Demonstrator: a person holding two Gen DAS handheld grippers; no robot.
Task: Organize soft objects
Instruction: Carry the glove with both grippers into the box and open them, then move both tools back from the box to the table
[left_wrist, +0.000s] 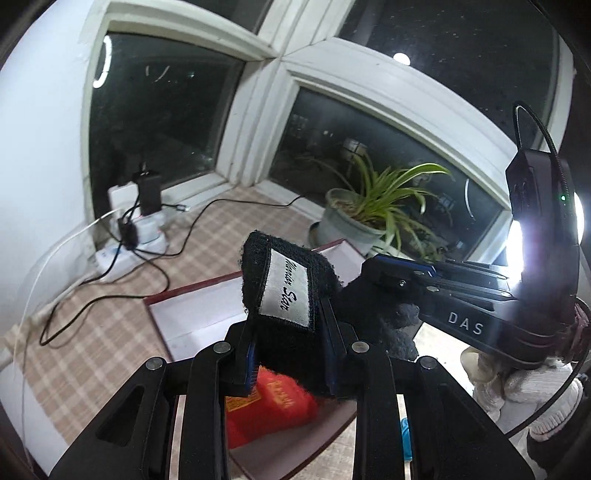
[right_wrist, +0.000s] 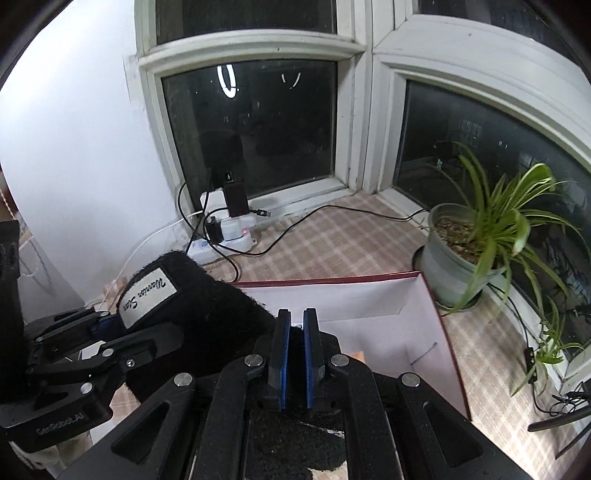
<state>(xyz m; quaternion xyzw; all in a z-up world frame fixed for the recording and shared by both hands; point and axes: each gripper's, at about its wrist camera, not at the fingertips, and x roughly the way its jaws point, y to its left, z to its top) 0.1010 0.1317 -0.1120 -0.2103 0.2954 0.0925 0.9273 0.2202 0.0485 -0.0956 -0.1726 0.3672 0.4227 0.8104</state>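
A black fleece piece (left_wrist: 284, 295) with a white "Warrior Star" label is held between both grippers. My left gripper (left_wrist: 288, 332) is shut on its labelled end. My right gripper (left_wrist: 373, 275) comes in from the right and pinches the other end. In the right wrist view my right gripper (right_wrist: 297, 325) has its blue pads shut on a thin fold of the black fleece (right_wrist: 207, 314). There my left gripper (right_wrist: 122, 328) clamps the labelled end at the left. The fleece hangs over an open box (right_wrist: 369, 299) with a red rim (left_wrist: 184, 291) and white inside. A red packet (left_wrist: 273, 406) lies in it.
A potted spider plant (right_wrist: 454, 251) stands right of the box by the window. A power strip with chargers and trailing cables (right_wrist: 229, 236) lies at the back left on the checked cloth. A bright lamp (left_wrist: 517, 240) glares at the right, above a white knitted cuff (left_wrist: 535, 387).
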